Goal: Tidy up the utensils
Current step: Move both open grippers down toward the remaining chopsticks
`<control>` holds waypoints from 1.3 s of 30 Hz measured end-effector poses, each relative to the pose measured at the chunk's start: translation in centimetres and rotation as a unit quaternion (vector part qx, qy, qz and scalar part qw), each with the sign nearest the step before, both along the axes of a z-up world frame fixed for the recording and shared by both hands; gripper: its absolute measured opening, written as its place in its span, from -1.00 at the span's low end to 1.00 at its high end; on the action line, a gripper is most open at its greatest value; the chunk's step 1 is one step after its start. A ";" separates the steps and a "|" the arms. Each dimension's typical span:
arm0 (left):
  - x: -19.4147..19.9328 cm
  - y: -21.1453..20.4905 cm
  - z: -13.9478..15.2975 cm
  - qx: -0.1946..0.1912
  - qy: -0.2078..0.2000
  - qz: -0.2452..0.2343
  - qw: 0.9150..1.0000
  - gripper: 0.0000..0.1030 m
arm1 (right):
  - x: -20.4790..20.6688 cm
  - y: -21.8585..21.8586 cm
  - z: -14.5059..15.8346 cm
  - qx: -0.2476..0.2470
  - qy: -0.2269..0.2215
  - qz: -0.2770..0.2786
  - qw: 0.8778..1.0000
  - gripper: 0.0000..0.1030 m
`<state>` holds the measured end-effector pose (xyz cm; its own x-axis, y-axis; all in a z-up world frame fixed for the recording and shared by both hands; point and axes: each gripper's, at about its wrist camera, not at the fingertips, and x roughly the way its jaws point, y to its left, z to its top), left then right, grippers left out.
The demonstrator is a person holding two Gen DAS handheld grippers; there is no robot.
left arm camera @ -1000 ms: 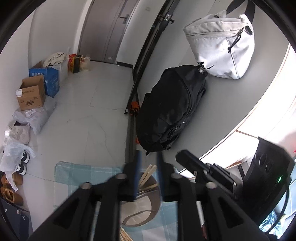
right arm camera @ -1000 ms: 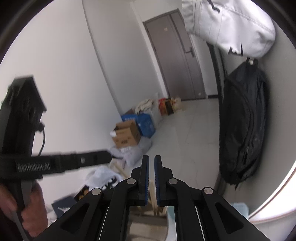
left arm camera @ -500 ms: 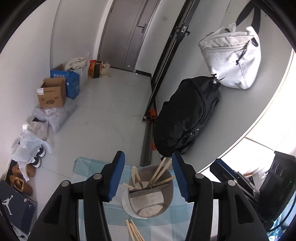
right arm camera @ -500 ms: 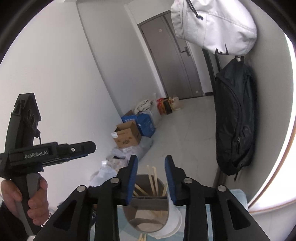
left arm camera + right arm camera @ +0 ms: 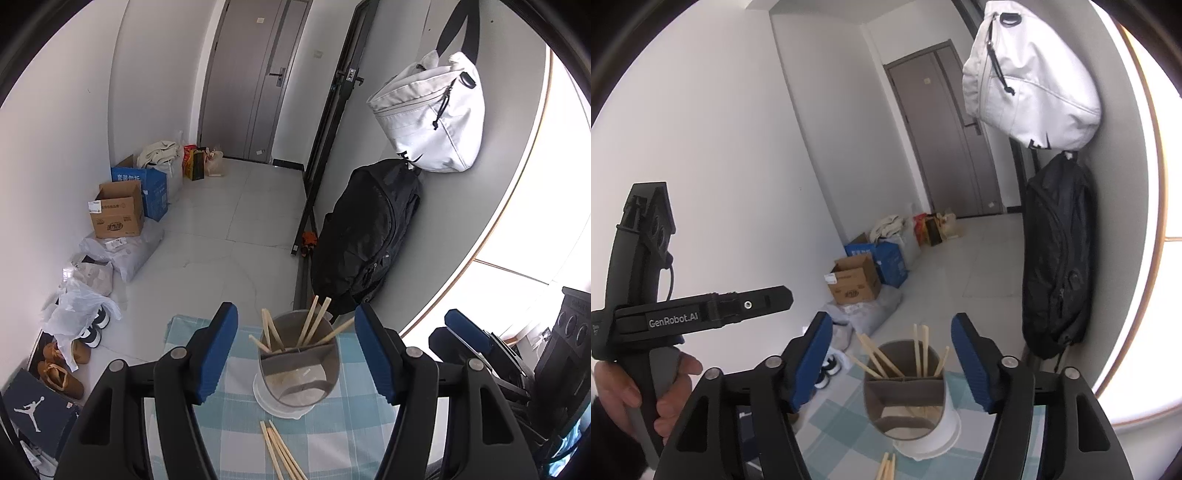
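Observation:
A grey divided utensil holder [image 5: 299, 365] [image 5: 905, 391] stands in a white dish on a blue checked cloth [image 5: 236, 417], with several wooden chopsticks [image 5: 314, 325] [image 5: 919, 347] leaning in its far compartment. More chopsticks [image 5: 280, 454] [image 5: 886, 467] lie loose on the cloth in front of it. My left gripper [image 5: 295, 347] hangs above and before the holder, jaws opening, nothing between the pads. My right gripper [image 5: 892, 354] is likewise opening and empty, the holder seen through its gap. A hand [image 5: 624, 391] carries the left gripper's body [image 5: 683, 317] in the right wrist view.
A black backpack [image 5: 365, 229] and a white bag [image 5: 432, 114] hang on the wall to the right. Cardboard boxes [image 5: 118, 210], plastic bags and shoes [image 5: 62, 362] line the floor on the left. A grey door [image 5: 251, 81] closes the far end.
Both grippers pulled back and up from the holder while their jaws spread from nearly shut to wide. The holder with its chopsticks and the loose chopsticks came into view.

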<state>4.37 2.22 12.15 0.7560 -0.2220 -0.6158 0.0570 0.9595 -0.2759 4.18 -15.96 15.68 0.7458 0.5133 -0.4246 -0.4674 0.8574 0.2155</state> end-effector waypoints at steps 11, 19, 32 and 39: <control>-3.2 -0.2 -0.8 0.025 -0.016 0.013 0.999 0.47 | -3.3 -1.2 -1.0 0.004 0.003 -0.015 1.000 0.67; -4.9 0.1 -2.8 0.039 -0.009 0.023 0.999 0.59 | -4.7 -1.3 -3.3 -0.011 0.009 -0.020 1.000 0.83; -4.8 1.5 -10.8 0.043 0.061 0.035 0.997 0.61 | -4.6 -0.5 -10.4 -0.044 0.049 -0.031 0.997 0.96; -3.2 1.0 -16.5 0.060 0.137 0.026 0.988 0.61 | -4.3 -1.0 -13.4 -0.075 0.063 -0.044 0.994 0.96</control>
<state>1.16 3.25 -4.35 0.5651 -0.1004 -0.8189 -0.0538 0.9860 -0.1580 -0.13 -16.94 2.23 0.7211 0.3726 -0.5841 -0.3672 0.9205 0.1338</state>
